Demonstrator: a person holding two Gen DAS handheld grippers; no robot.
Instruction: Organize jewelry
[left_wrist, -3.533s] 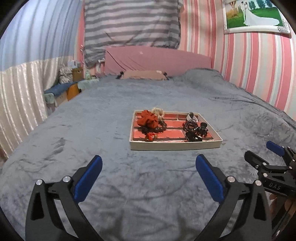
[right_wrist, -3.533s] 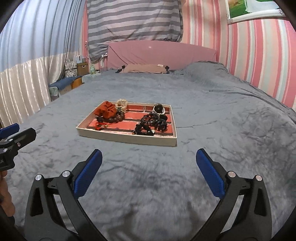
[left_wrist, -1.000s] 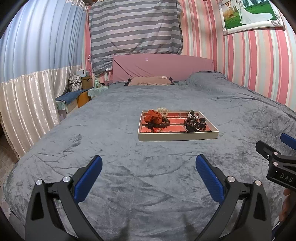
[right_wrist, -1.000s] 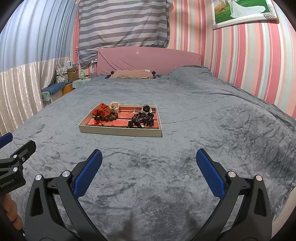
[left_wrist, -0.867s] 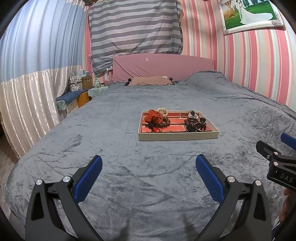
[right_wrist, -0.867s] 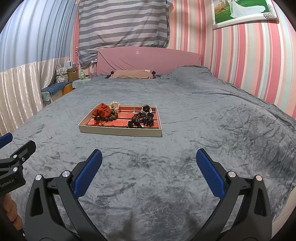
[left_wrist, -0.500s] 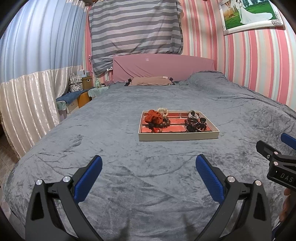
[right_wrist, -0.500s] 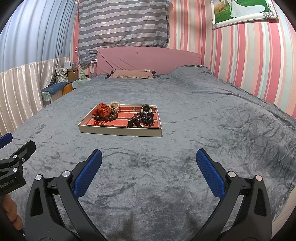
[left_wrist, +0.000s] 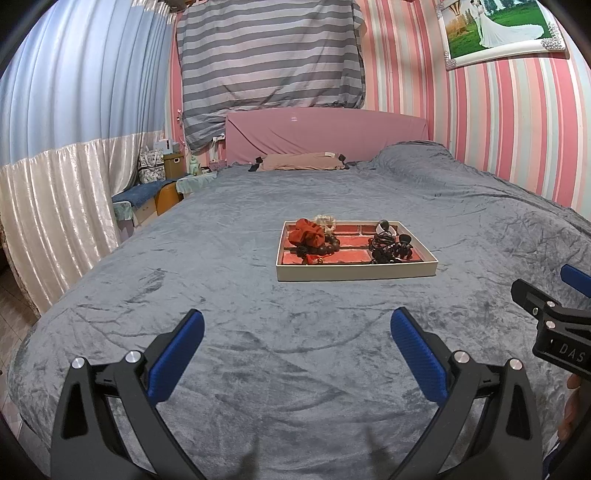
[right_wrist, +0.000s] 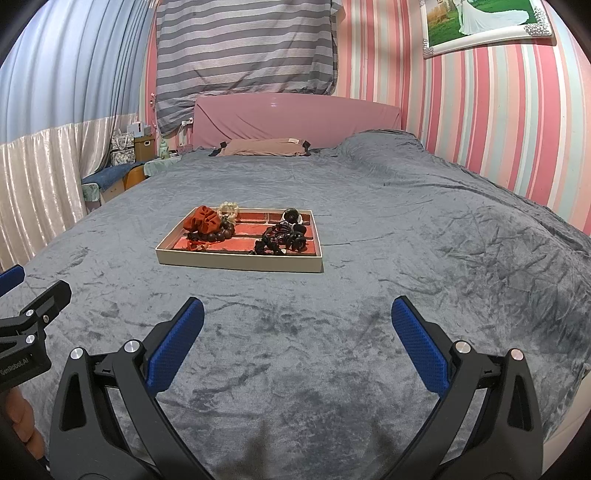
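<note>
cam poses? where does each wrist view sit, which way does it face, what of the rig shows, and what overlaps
Left wrist: on the left gripper, low over the bed, facing the headboard; tray dead ahead; own open fingers below, right gripper at right edge.
Right wrist: on the right gripper, same heading; tray ahead-left; own open fingers, left gripper and a hand at left edge.
Shared: tray, bed, headboard, wall photo.

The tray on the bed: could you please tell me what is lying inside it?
Inside the tray: a red scrunchie over dark wooden beads, a cream scrunchie behind, and black hair ties tangled on the right. Its red lining beneath them is hidden.
</note>
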